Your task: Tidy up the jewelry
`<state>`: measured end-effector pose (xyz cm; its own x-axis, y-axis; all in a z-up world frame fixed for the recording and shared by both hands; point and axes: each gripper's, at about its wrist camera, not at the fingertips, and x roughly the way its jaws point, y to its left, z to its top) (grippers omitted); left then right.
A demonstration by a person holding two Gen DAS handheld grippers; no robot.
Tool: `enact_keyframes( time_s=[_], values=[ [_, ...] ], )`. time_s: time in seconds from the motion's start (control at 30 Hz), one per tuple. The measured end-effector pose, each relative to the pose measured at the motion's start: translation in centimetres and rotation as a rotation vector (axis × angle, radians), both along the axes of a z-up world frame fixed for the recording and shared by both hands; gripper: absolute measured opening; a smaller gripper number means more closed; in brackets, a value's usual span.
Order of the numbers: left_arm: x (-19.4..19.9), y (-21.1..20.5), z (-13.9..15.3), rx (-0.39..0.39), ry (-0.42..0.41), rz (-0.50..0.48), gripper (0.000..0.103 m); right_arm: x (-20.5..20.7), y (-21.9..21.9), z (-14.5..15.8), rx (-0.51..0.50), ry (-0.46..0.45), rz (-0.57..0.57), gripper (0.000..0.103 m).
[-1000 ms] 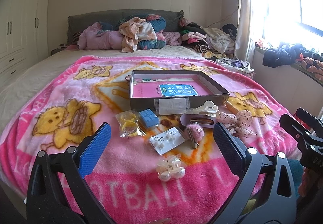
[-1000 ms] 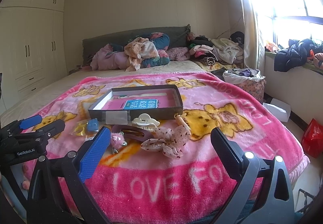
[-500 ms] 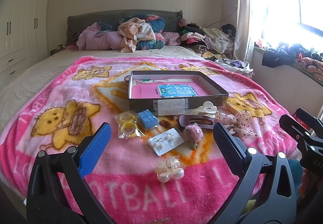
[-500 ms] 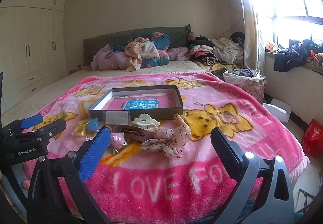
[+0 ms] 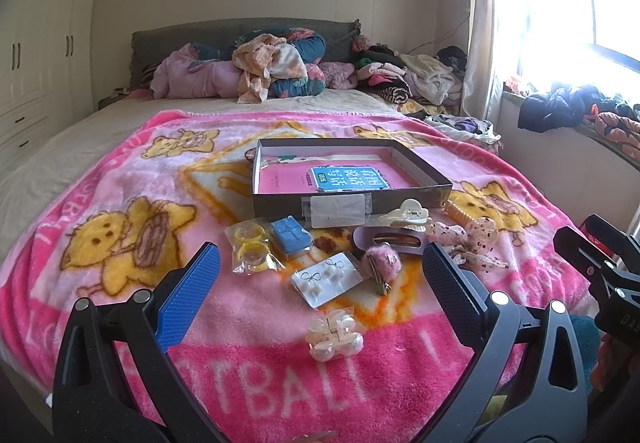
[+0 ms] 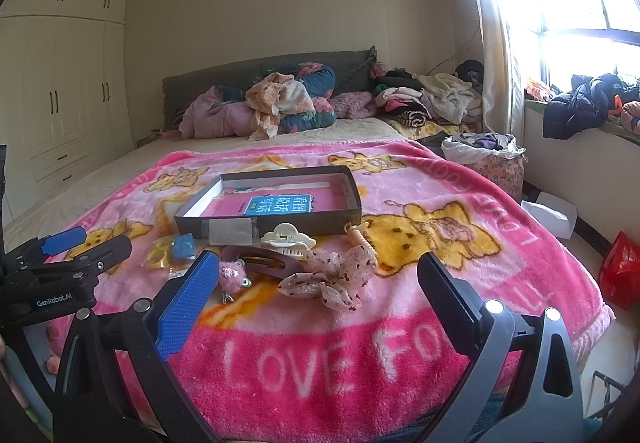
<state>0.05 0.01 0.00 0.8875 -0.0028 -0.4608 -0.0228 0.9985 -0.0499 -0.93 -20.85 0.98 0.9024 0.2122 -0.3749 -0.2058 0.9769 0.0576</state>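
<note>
My left gripper (image 5: 320, 287) hangs wide open and holds nothing above the pink blanket (image 5: 120, 179). Ahead, left to right, lie bagged yellow rings (image 5: 250, 249), a blue case (image 5: 291, 236), an earring card (image 5: 326, 279) (clear claw clip (image 5: 334, 335) nearest me) and the open box (image 5: 352, 203). My right gripper (image 6: 316, 297) gapes equally empty.

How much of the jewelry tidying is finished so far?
Nothing looks done yet. The box holds only a pink booklet. Both tools, left and right, are open and holding nothing. The earring card, clear claw clip, yellow rings and floral bow lie loose on the blanket.
</note>
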Motion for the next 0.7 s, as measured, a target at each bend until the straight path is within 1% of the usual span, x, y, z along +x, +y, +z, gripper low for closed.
enact_keyframes(
  time_s=[0.17, 0.2, 0.33, 0.47, 0.7],
  values=[
    [0.0, 0.0, 0.0, -0.002, 0.003, 0.000, 0.093, 0.0, 0.0, 0.0, 0.000, -0.001, 0.001, 0.097],
    [0.0, -0.6, 0.3, -0.002, 0.004, 0.001, 0.092, 0.0, 0.1, -0.1, -0.002, 0.000, 0.002, 0.097],
    [0.2, -0.9, 0.0, -0.008, 0.009, 0.004, 0.092, 0.1, 0.3, -0.5, -0.009, 0.013, 0.014, 0.097],
    [0.8, 0.0, -1.1, -0.022, 0.029, 0.013, 0.092, 0.7, 1.0, -0.7, -0.025, 0.029, 0.032, 0.097],
    [1.5, 1.8, -1.9, -0.044, 0.076, 0.022, 0.092, 2.7, 2.5, -1.0, -0.057, 0.082, 0.062, 0.097]
  ],
)
